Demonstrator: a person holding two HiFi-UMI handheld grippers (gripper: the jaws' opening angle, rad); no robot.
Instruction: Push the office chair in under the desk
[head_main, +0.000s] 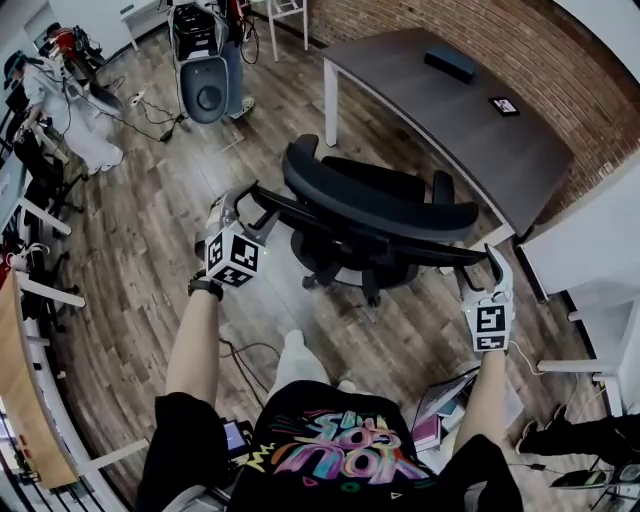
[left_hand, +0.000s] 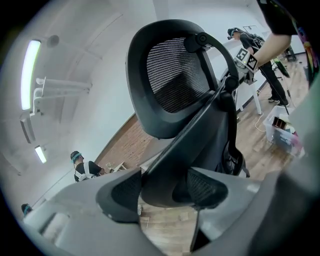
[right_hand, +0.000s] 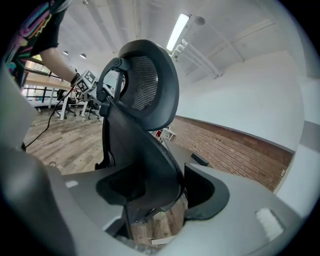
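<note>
A black mesh-backed office chair (head_main: 372, 212) stands on the wood floor, its back towards me and its seat facing the dark grey desk (head_main: 440, 120) with white legs. My left gripper (head_main: 238, 205) is shut on the left end of the chair's back frame. In the left gripper view the frame (left_hand: 200, 115) runs down between the two pads (left_hand: 121, 191). My right gripper (head_main: 497, 265) is shut on the right end of that frame. The right gripper view shows the black frame (right_hand: 135, 145) pinched between that gripper's pads (right_hand: 206, 192).
A black box (head_main: 450, 63) and a small marker card (head_main: 503, 104) lie on the desk. A white cabinet (head_main: 590, 250) stands right of the chair. A grey machine (head_main: 205, 75) and a person (head_main: 60, 110) are at the back left. Books (head_main: 440, 410) and cables lie by my feet.
</note>
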